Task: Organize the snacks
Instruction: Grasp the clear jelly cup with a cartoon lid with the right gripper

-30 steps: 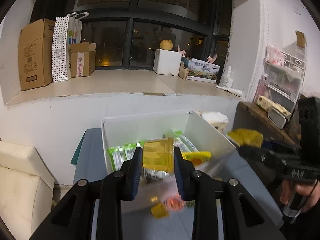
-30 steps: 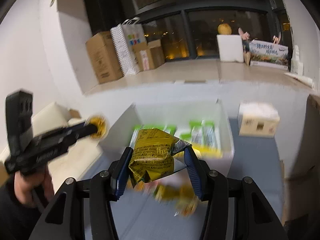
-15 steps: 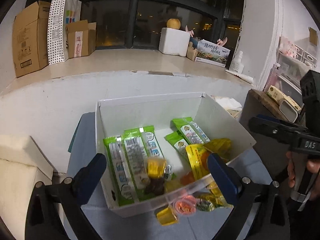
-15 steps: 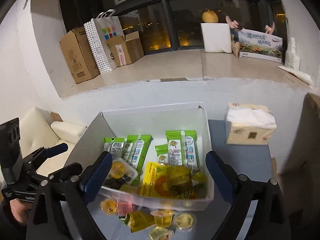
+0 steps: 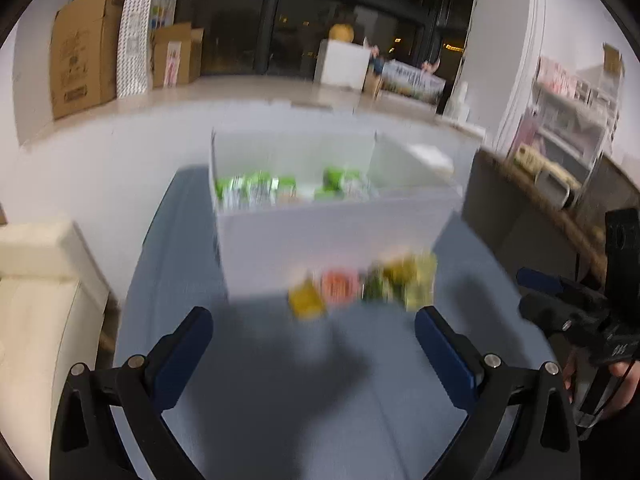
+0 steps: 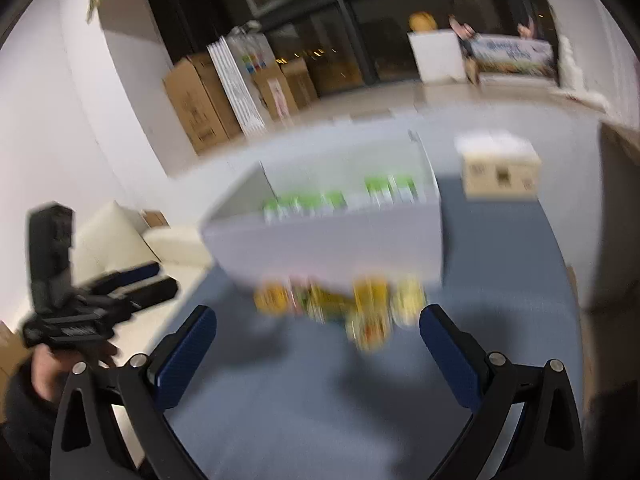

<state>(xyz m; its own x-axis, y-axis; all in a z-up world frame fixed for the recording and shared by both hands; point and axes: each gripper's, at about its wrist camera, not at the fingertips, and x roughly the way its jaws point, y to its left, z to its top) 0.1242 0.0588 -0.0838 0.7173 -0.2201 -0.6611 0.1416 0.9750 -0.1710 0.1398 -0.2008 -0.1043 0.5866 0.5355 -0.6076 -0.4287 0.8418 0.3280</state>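
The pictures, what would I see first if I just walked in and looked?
Probably the big white box in the middle of the blue-grey table, with green snack packets lined up inside it. Right in front of the box, a bright little heap of yellow, orange and green snacks lies on the table, too blurry to name. Both the left gripper and right gripper hang wide open, empty.
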